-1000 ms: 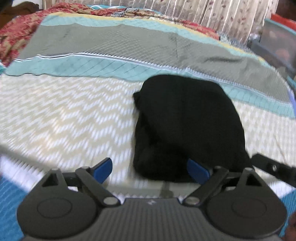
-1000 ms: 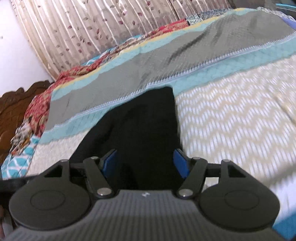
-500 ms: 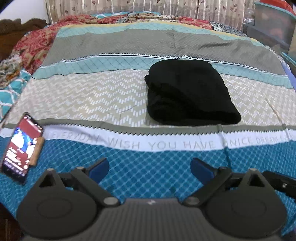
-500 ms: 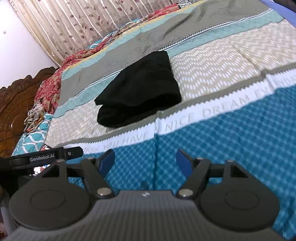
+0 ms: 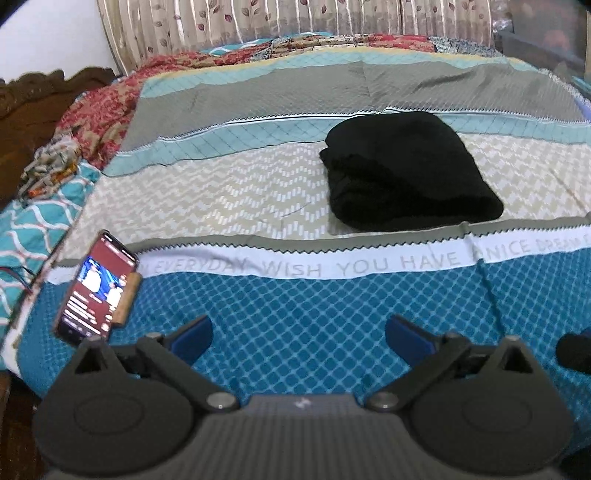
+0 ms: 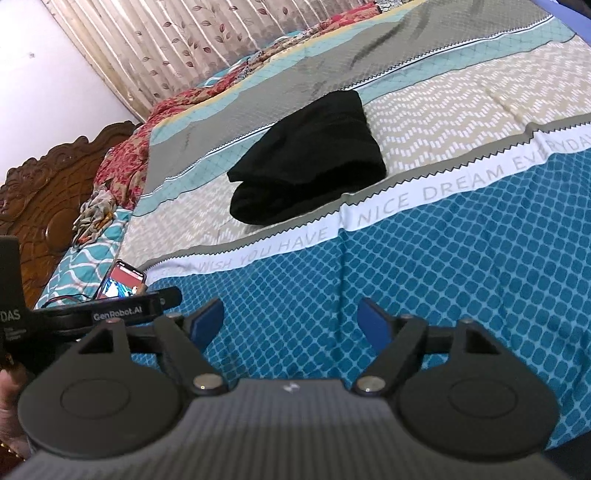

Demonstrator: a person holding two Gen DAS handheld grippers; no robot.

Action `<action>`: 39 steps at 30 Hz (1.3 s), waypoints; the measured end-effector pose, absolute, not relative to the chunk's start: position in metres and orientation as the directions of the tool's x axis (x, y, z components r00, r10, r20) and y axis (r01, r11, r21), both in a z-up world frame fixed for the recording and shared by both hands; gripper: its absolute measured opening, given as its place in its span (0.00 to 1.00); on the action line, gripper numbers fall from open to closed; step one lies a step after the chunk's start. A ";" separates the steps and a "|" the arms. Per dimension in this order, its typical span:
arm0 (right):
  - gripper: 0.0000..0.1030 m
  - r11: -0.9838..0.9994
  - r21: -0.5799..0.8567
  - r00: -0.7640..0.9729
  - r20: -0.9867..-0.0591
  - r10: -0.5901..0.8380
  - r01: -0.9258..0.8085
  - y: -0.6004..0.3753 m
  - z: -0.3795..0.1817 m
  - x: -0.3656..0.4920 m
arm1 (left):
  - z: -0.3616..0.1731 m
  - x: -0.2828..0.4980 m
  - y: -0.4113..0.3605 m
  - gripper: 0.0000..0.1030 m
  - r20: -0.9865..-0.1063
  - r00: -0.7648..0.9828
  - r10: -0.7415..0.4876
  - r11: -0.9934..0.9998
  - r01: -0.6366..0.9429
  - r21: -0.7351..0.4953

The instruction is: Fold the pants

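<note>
The black pants (image 5: 406, 171) lie folded in a compact bundle on the bed's cream zigzag band, also in the right wrist view (image 6: 310, 162). My left gripper (image 5: 299, 338) is open and empty, held over the blue diamond band near the bed's front edge, well short of the pants. My right gripper (image 6: 293, 323) is open and empty, also over the blue band and apart from the pants. The left gripper's body shows at the left of the right wrist view (image 6: 122, 312).
A lit phone (image 5: 98, 288) lies at the bed's near left corner, also in the right wrist view (image 6: 122, 282). A carved wooden headboard (image 6: 48, 192) stands at left. Crumpled red patterned cloth (image 5: 99, 114) lies at the far left. Curtains (image 5: 295, 18) hang behind the bed.
Both grippers have pulled back from the pants toward the bed's front edge. The pants stay folded on the bed. The phone has come into view.
</note>
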State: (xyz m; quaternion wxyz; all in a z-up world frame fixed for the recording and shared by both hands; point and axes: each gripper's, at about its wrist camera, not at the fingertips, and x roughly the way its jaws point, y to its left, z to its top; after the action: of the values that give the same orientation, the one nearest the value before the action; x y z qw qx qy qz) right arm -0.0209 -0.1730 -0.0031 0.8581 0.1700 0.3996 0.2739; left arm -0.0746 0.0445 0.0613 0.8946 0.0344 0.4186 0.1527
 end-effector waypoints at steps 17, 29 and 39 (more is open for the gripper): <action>0.81 0.780 0.546 0.501 -0.604 0.620 -0.306 -0.176 -0.014 -0.015 | 0.052 -0.070 0.045 1.00 -0.781 0.578 0.236 0.967 -0.219 0.130; 0.82 0.779 0.564 0.514 -0.599 0.614 -0.275 -0.189 -0.015 -0.013 | 0.056 -0.074 0.023 1.00 -0.799 0.598 0.064 0.997 -0.081 0.019; 0.86 0.785 0.551 0.517 -0.602 0.608 -0.283 -0.185 -0.015 -0.013 | 0.060 -0.071 0.023 1.00 -0.793 0.607 0.046 0.998 -0.066 0.007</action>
State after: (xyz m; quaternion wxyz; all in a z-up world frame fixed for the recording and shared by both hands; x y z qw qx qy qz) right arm -0.0127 -0.1853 -0.0150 0.8486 0.1960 0.4154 0.2625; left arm -0.0708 0.0226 0.0597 0.8964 -0.0116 0.4419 0.0312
